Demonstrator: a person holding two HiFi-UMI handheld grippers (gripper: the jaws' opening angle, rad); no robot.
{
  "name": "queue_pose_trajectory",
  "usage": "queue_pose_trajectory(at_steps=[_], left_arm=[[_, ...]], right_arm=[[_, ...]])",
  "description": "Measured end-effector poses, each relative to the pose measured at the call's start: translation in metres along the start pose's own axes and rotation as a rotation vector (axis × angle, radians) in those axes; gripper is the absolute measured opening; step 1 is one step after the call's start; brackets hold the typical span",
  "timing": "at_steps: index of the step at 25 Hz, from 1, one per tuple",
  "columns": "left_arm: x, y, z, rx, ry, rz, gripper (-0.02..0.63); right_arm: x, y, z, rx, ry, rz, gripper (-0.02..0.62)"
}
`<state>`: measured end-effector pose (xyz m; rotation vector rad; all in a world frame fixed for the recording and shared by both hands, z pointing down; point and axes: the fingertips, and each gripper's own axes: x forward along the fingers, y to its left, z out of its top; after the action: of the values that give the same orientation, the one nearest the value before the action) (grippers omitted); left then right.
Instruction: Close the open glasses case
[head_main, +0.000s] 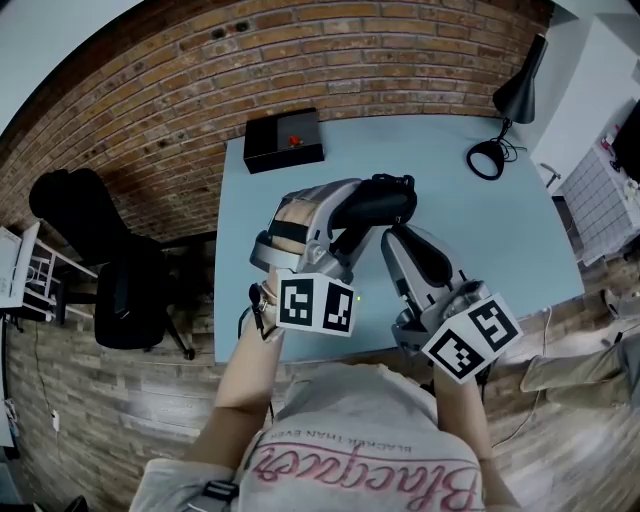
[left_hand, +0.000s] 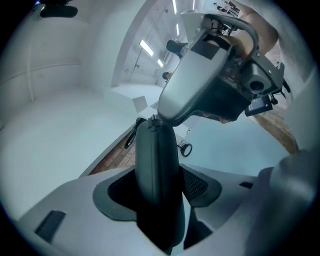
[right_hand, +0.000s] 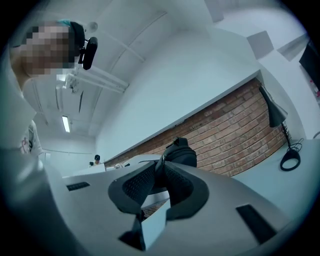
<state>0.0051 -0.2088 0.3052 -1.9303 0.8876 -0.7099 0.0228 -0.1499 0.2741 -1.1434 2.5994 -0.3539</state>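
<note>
Left gripper (left_hand: 159, 200) jaws were seen clamped on the dark glasses case (left_hand: 156, 160), which was held upright between the pads at the lower centre of the left gripper view. Right gripper (right_hand: 159, 182) jaws were found narrowly apart, with one end of the case seen just past their tips at the middle of that frame, and no grip on it could be made out. In the head view, the case was held at the centre of the frame, above the blue table (head_main: 500, 230).
</note>
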Motion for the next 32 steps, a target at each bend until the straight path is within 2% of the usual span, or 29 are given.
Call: queue_pose_trajectory(at_steps=[3, 8, 12, 15, 24, 29, 32], left_arm=[[-0.001, 0.0, 0.0, 0.007, 0.008, 0.008, 0.262], [-0.001, 0.0, 0.003, 0.042, 0.037, 0.026, 0.262], [-0.001, -0.004, 0.006, 0.053, 0.045, 0.031, 0.262], [-0.001, -0.008, 0.007, 0.021, 0.032, 0.0, 0.259], [-0.006, -0.013, 0.005, 0.018, -0.006, -0.053, 0.256], [-0.015, -0.015, 0.009, -0.014, -0.068, -0.099, 0.256], [-0.021, -0.017, 0.011, -0.021, -0.11, -0.126, 0.256]], right_arm=[[0.001, -0.002, 0.0, 0.014, -0.001, -0.015, 0.069], [0.0, -0.012, 0.0, -0.114, 0.014, -0.158, 0.044], [-0.003, -0.022, 0.0, -0.129, 0.024, -0.227, 0.024], [-0.008, -0.024, 0.002, -0.143, 0.037, -0.236, 0.018], [-0.014, -0.026, 0.001, -0.211, 0.097, -0.233, 0.018], [-0.018, -0.02, 0.003, -0.119, 0.116, -0.16, 0.018], [-0.022, -0.019, 0.005, -0.134, 0.13, -0.147, 0.018]])
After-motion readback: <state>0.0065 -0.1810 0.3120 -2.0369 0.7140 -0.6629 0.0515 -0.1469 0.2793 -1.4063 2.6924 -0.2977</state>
